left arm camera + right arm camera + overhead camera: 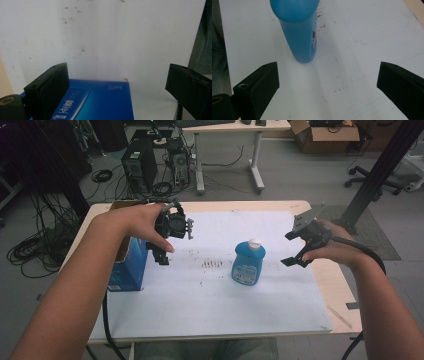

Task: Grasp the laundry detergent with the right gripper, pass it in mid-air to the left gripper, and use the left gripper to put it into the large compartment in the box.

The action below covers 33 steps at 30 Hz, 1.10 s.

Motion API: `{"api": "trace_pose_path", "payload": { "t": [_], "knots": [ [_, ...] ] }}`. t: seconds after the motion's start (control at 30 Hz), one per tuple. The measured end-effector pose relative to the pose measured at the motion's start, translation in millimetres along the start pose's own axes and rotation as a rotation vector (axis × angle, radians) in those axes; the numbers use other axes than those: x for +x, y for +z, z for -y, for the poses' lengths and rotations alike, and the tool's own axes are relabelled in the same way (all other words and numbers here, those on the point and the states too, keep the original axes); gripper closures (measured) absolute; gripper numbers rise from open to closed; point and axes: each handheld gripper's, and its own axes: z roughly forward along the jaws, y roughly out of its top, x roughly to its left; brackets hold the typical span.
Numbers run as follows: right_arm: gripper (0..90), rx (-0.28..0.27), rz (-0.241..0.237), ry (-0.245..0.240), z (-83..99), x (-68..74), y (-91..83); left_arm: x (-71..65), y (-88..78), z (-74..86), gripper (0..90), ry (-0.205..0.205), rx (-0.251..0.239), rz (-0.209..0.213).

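A blue bottle (248, 262) with a white cap stands upright near the middle of the white sheet (215, 305). My right gripper (294, 249) hovers just right of it, jaws open and pointing at it. In the right gripper view the bottle (299, 30) stands ahead and left of centre, beyond the open right gripper (328, 77). A blue box (129, 265) stands at the sheet's left edge. My left gripper (161, 254) hangs open just right of the box, jaws pointing down. In the left gripper view the box (100, 102) lies below the open left gripper (117, 82).
The wooden table (335, 285) shows past the sheet's right edge. On the floor behind stand computer towers (140, 165), coiled cables (35, 247), a desk (230, 127) and a cardboard box (325, 135). A black post (380, 170) rises at the right.
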Motion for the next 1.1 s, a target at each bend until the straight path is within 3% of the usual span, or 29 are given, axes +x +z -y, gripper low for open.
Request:
{"api": "trace_pose_path", "payload": {
  "t": [0.5, 1.1],
  "knots": [
    [4.2, -0.11, 0.0, 0.011, 17.0, 9.2, 25.2, -0.2, -0.8, 1.7, 5.4, 0.001, -0.002, 0.0],
    [3.9, -0.201, -0.011, 0.043, 28.0, 18.2, 51.6, -0.7, -0.2, 1.8, 5.5, 0.001, 0.0, -0.002]
  ]
}}
